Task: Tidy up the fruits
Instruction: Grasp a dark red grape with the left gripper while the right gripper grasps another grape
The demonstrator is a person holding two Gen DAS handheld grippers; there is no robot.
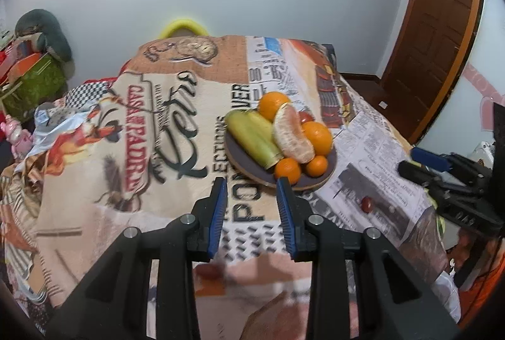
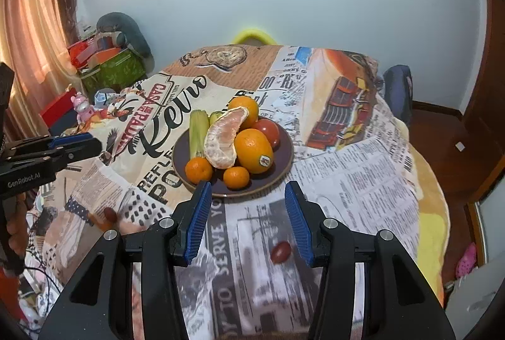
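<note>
Left gripper (image 1: 252, 182) and right gripper (image 2: 247, 187): fingers apart, empty. Plate (image 2: 284, 157) piled with fruit; one small red fruit (image 2: 280, 251) loose on the worktop.

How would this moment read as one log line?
left gripper open, empty | right gripper open, empty | plate full | two small tomatoes loose on cloth

**A cloth-covered surface with a plate and two loose fruits**

The surface (image 2: 363, 169) is draped in a printed cloth (image 2: 341, 106) of newspaper text, vintage labels and pictures. Near its middle sits a dark round plate (image 2: 284, 157) heaped with fruit. Two small dark red fruits lie directly on the cloth, well apart: one (image 2: 280, 251) on the grey newsprint picture below the plate, the other (image 2: 110, 214) toward the left edge.
</note>
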